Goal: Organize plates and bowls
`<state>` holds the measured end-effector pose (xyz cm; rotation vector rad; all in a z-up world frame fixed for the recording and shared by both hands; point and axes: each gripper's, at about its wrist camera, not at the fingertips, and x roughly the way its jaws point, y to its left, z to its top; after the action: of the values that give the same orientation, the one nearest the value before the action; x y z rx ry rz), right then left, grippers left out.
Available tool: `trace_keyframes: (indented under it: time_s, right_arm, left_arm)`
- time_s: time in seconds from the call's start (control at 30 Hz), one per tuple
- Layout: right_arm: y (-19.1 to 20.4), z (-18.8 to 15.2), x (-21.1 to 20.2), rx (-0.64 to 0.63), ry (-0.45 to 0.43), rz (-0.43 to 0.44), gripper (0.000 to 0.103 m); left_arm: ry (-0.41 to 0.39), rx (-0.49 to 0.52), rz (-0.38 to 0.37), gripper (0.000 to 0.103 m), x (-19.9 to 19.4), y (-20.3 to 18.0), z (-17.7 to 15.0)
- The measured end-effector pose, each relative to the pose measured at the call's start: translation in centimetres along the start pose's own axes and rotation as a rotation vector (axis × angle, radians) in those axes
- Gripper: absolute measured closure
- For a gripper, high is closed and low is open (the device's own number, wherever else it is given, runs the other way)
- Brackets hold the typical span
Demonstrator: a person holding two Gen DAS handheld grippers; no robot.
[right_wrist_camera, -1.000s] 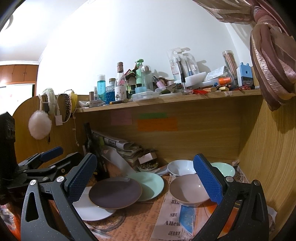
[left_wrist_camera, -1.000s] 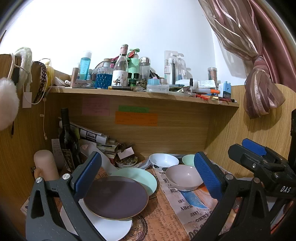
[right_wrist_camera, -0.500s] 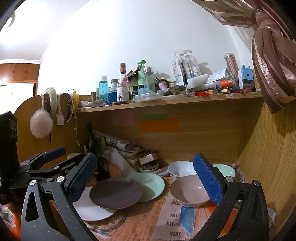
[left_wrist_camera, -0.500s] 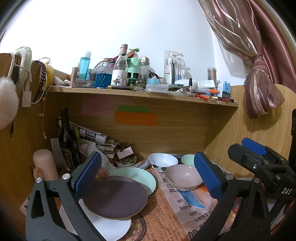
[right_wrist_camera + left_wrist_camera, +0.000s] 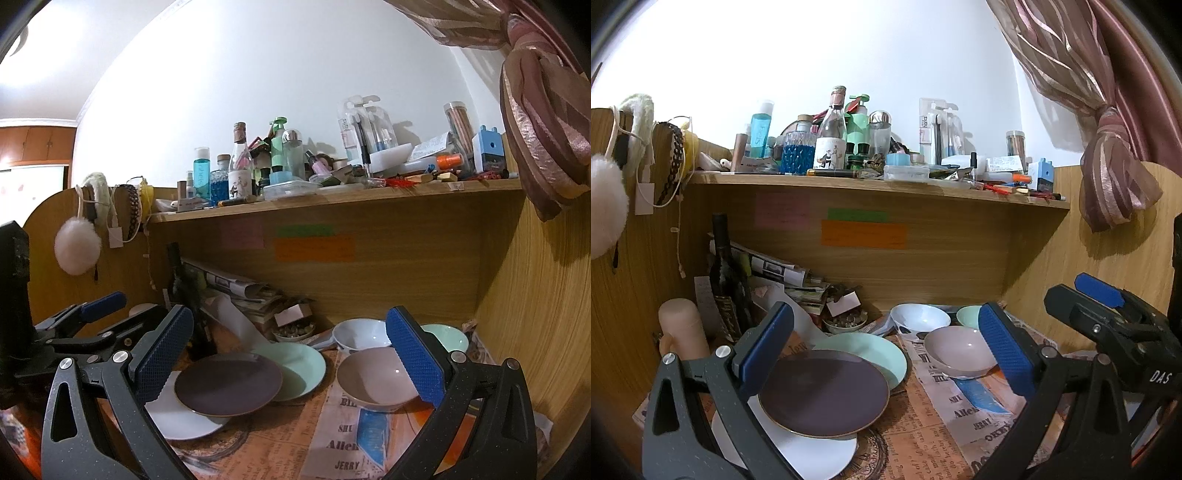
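Now both grippers, left [image 5: 884,352] and right [image 5: 290,356], gape wide and hold nothing above the purple plate [image 5: 823,393] and pink bowl [image 5: 376,378].

Readable text: newspaper, one gripper, two shelf items.

Newspaper sheet [image 5: 975,413] under the bowls: "Alle", "JERY", "SHI" in left wrist view; same sheet [image 5: 343,443] in right wrist view reads "Alle", "JERRY", "SHU", "BIL". Right gripper [image 5: 1108,317] body carries white "DAS". Toothbrush pack [image 5: 932,125] on the shelf shows vertical "harks". Blue bottle [image 5: 761,127] has vertical lettering, too blurred to read. Sticky notes [image 5: 864,233] on the back panel: writing illegible.
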<state>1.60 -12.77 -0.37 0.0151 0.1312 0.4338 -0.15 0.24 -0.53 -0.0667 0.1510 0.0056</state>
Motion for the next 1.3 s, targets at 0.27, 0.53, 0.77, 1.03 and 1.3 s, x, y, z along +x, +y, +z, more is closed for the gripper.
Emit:
trace_keyframes:
  time_s: [0.27,0.53,0.77,1.03,1.3]
  right_arm:
    - [-0.4,-0.4,1.7,0.009,0.027,-0.003,0.0]
    - [-1.1,-1.9,4.7,0.028,0.081,0.025,0.0]
    - [-2.0,-3.8,8.9,0.015,0.229,0.065,0.0]
    - [-1.5,-6.1,13.3,-0.029,0.366,0.087,0.01]
    - [-0.8,-7.9,17.0,-0.025,0.479,0.129,0.036]
  left_arm:
    - [0.013,0.015,0.017,0.001,1.3,0.8,-0.6]
    - [0.159,-0.029,-0.003,0.001,4.9,3.8,-2.4]
    - [0.268,-0.062,0.072,0.002,6.9,8.2,-4.4]
    - [0.391,-0.059,0.151,0.022,8.7,12.6,-6.5]
    - [0.507,-0.108,0.144,0.042,10.7,15.8,-8.7]
